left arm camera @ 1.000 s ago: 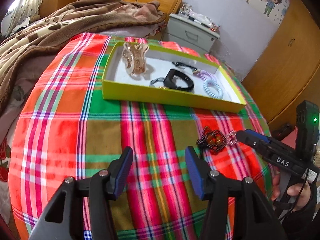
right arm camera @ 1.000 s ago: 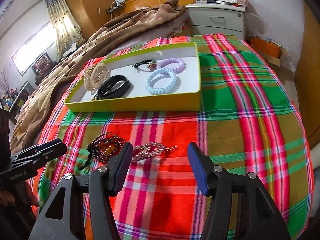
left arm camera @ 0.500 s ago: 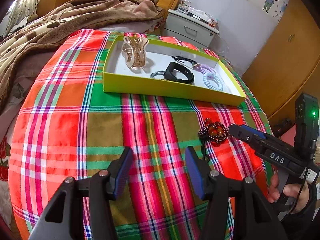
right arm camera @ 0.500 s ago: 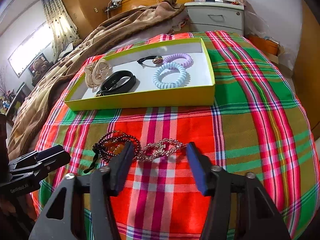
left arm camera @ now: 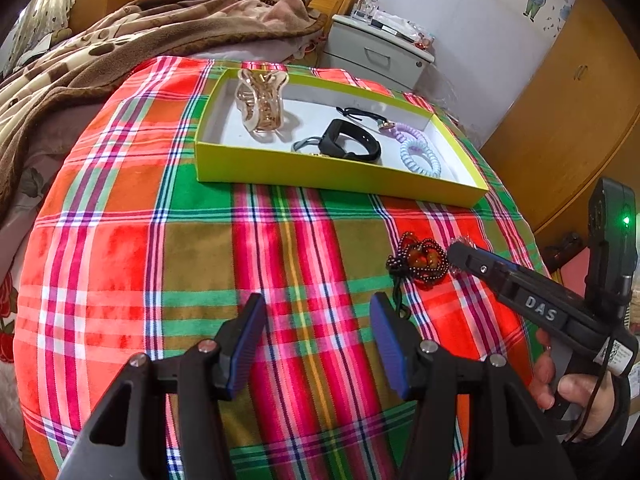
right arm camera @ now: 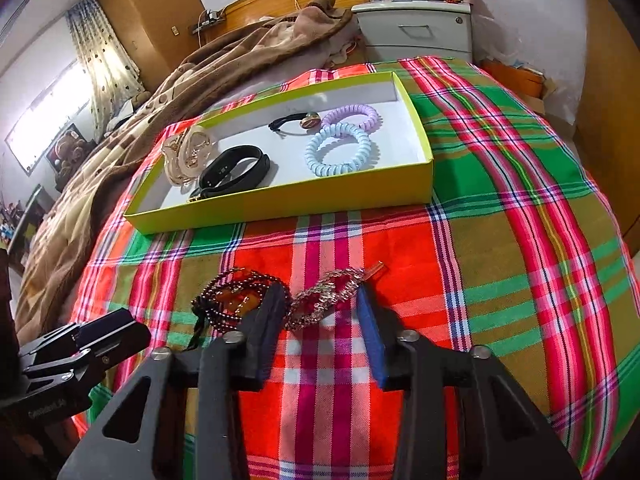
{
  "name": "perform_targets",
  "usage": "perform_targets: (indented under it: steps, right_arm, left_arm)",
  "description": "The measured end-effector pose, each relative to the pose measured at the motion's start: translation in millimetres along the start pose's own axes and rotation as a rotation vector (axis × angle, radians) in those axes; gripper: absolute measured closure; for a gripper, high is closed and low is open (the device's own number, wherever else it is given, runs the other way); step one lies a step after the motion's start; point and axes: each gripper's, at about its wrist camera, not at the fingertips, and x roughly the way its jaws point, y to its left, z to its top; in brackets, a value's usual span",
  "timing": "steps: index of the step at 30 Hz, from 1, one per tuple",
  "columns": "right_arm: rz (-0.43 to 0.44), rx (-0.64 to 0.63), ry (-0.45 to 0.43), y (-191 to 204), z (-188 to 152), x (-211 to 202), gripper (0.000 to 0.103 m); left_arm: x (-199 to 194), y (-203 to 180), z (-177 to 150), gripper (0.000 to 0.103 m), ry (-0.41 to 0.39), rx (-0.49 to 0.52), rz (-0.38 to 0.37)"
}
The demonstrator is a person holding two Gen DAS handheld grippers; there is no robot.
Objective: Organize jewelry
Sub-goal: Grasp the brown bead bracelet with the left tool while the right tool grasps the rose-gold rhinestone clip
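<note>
Right wrist: right gripper has advanced, spread fingers now straddling silver chain bracelet beside beaded bracelet; pinch next. Left gripper spread, idle.

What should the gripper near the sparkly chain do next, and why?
Probably squeeze shut. The right gripper is open with its fingers on either side of the silver chain bracelet, which lies on the plaid cloth, outside the yellow box where the other jewelry already sits.
</note>
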Motion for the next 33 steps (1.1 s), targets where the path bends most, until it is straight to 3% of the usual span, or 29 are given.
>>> perform_targets:
  steps: [12,28,31,33]
  right_arm:
    - [0.077,0.0,-0.011,-6.5,0.9,-5.4,0.092]
    - [0.109,0.058,-0.033,-37.5,1.9,-20.4,0.092]
    - [0.106,0.059,-0.039,-41.9,3.4,-23.1,0.092]
    - [0.108,0.062,-0.043,-44.4,3.4,-25.2,0.092]
  left_arm:
    - [4.2,-9.6,7.2,0.047,0.012,0.024,-0.012]
    - [29.3,-44.5,26.2,0.047,0.043,0.101,-0.054]
    - [35.0,-51.8,28.5,0.053,0.049,0.113,-0.043]
    - [38.8,-55.6,29.5,0.058,0.047,0.124,0.006]
